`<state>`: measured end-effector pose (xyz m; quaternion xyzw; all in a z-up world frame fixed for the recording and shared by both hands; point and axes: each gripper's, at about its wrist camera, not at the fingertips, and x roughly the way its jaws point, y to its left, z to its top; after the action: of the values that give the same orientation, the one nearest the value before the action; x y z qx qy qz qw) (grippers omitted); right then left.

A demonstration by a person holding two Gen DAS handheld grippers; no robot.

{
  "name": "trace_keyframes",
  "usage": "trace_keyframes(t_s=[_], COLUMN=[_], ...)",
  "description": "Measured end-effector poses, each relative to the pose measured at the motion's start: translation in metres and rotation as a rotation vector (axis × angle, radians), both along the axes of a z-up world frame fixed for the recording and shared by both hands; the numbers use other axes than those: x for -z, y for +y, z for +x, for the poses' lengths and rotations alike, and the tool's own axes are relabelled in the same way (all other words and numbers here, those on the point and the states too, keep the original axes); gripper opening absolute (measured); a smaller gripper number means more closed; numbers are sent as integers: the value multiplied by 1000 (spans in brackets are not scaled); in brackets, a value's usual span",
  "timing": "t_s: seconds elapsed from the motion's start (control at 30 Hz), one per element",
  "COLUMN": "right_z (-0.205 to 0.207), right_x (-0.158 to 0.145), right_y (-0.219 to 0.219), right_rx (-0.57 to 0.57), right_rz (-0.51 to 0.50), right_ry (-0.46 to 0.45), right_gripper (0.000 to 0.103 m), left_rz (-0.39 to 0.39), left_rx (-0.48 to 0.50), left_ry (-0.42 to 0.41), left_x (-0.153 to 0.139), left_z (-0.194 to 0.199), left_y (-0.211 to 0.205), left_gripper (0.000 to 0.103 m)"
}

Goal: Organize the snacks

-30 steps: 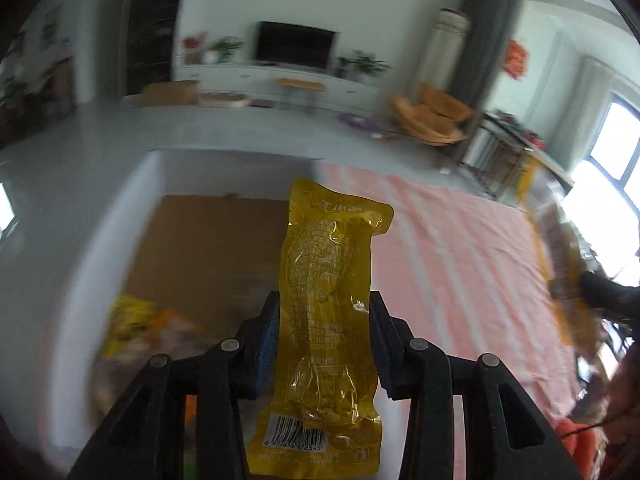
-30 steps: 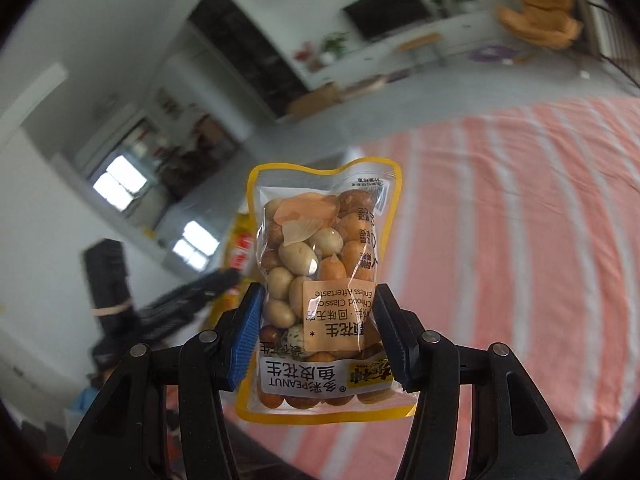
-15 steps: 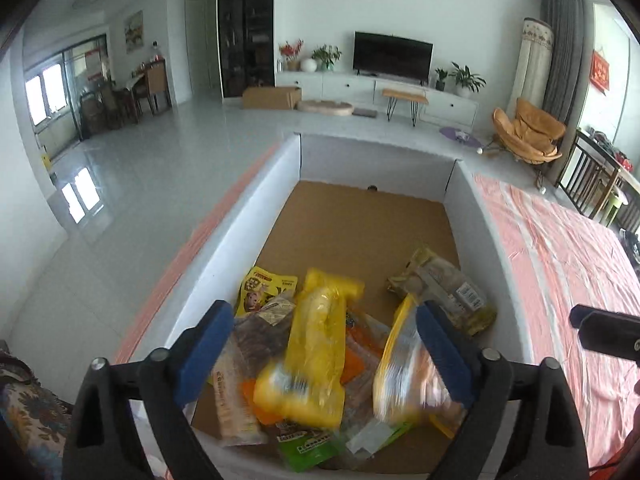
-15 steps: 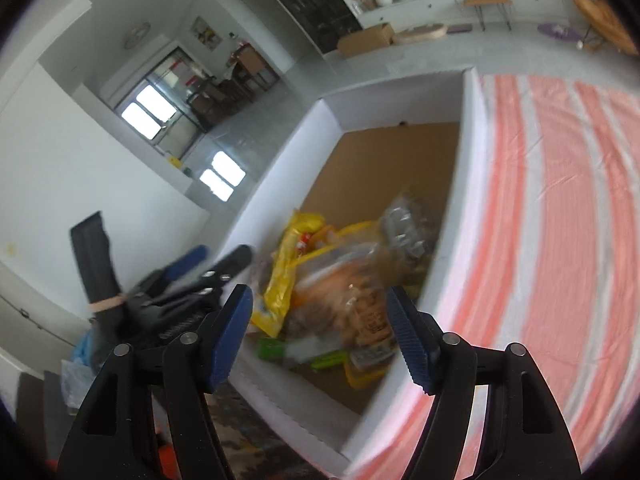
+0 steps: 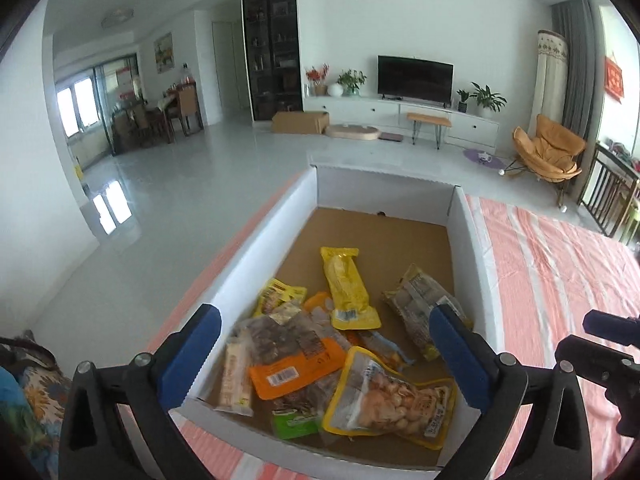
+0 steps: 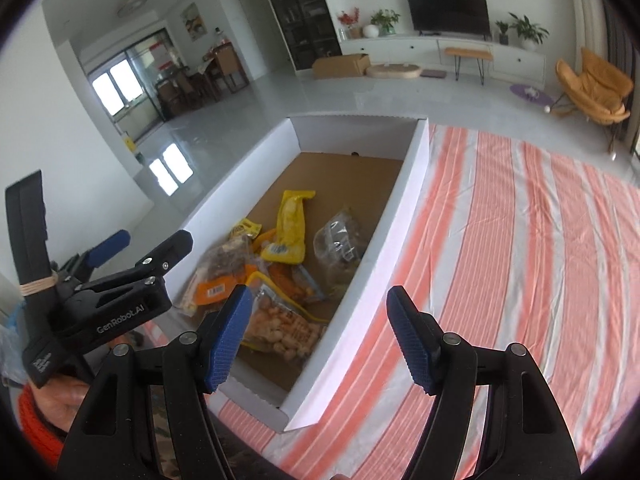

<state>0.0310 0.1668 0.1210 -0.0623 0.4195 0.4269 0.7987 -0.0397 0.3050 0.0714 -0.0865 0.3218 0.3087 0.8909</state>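
A white cardboard box with a brown floor holds several snack packs. The yellow corn pack lies flat near its middle. The clear yellow-edged peanut pack rests at the near end. My left gripper hovers over the box's near end with its jaws opening wide; nothing is between them. In the right wrist view, my right gripper stands open over the box's right wall, gripping nothing. The corn pack and peanut pack lie below it.
An orange-and-white striped cloth covers the surface to the right of the box. The other packs include an orange one and a greyish clear one. Grey floor drops away left of the box. An orange sleeve shows at the lower left.
Both grippers opened over the box. The corn pack left my left gripper and the peanut pack left my right; both now lie inside.
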Motion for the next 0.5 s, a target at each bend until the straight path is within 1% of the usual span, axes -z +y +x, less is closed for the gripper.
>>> trace_keyframes(t_s=[0.07,0.2,0.3,0.5], right_z=[-4,-9,-11,-16], right_x=[-1,1,2,3], right_y=[3,8,9,12], right_rx=[-4,1,11,16], right_rz=[-16,-47,-63,-96], right_ry=[-19,-40,-48,-66], right_gripper=[73,73,74,74], left_rz=[38,73,114,120], left_rx=[-8,-4,-10,5], left_ry=[2,13,18,25], left_x=[-3,-7,-9,-9], left_z=[-5,-9,-11,-15], left_y=[-4,-9,-11,-10], left_gripper=[103,103,103,103])
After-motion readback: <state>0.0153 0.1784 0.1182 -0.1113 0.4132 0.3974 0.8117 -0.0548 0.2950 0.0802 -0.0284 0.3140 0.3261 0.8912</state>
